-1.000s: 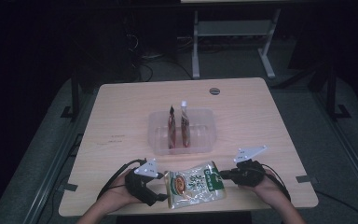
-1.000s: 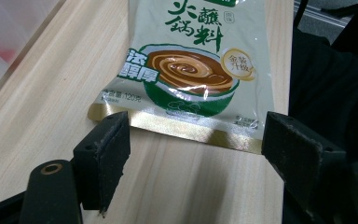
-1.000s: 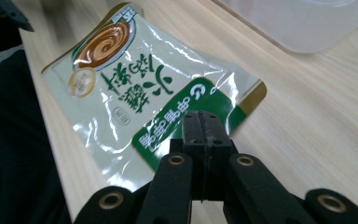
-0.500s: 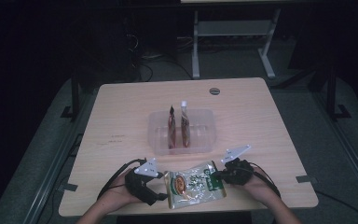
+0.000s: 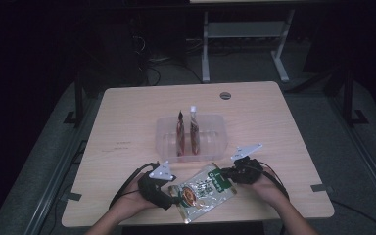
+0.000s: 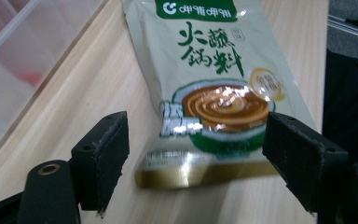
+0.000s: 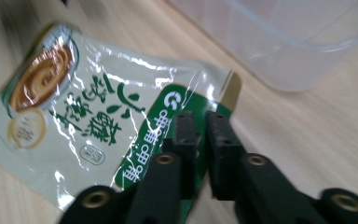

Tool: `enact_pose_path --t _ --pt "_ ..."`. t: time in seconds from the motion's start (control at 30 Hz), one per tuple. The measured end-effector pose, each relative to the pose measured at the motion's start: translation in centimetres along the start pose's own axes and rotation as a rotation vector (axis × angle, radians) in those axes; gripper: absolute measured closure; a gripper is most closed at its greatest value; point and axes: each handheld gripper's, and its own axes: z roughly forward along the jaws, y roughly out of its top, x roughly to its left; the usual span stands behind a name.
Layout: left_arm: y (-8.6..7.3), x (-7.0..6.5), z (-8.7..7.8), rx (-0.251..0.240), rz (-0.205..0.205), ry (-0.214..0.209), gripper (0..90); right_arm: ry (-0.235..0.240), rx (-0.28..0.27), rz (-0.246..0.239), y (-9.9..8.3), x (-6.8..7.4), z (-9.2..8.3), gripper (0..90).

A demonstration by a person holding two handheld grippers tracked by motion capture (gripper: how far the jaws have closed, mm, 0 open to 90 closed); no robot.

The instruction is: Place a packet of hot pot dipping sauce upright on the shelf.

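The left tongs [image 5: 172, 195] are standing wide open, their jaws flanking the gold bottom edge of the sachet [image 5: 203, 188] without pressing on it. The right tongs [image 5: 226, 175] are almost closed, having just been opening slightly, their tips lying over the sachet's green top edge with only a narrow slit between them. The sachet is lying flat near the front edge of the bench [image 5: 127, 122], just before the tub [image 5: 215, 142]. Both hands are resting low, reaching inward from either side
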Motion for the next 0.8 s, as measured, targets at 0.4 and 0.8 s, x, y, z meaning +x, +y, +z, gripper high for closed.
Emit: enact_pose_path --t 0.4,0.8 --pt "1.3 -0.5 3.3 0.06 -0.033 0.009 18.5 -0.021 -0.055 0.062 -1.1 -0.9 -2.0 47.3" --pt "1.0 -1.3 3.4 0.049 -0.029 0.057 45.8 -0.037 -0.065 0.07 -1.1 -1.0 -2.1 44.9"
